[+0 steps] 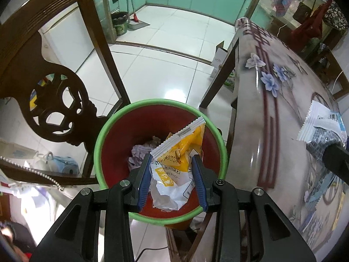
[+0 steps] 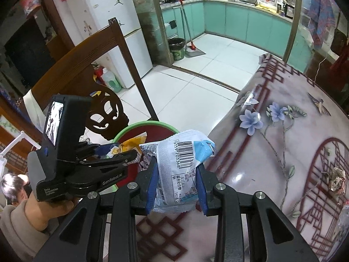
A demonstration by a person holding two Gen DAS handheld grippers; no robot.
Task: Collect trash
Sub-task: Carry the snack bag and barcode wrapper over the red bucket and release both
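My left gripper [image 1: 172,160] is shut on a yellow and white snack wrapper [image 1: 174,166] and holds it over a red bin with a green rim [image 1: 109,135]. Crumpled purple paper [image 1: 139,152] lies inside the bin. My right gripper [image 2: 177,170] is shut on a blue and white wrapper with a barcode [image 2: 181,163], above the table's left edge and just right of the bin [image 2: 152,126]. The left gripper [image 2: 122,156] with its yellow wrapper [image 2: 133,143] shows in the right wrist view. The blue wrapper also shows in the left wrist view [image 1: 320,124].
A floral tablecloth covers the table [image 2: 272,152]. A crumpled paper ball [image 2: 337,180] lies on it at the right. A dark carved wooden chair [image 1: 54,100] stands left of the bin. A black bin [image 2: 176,48] and a broom [image 2: 187,30] stand in the far kitchen.
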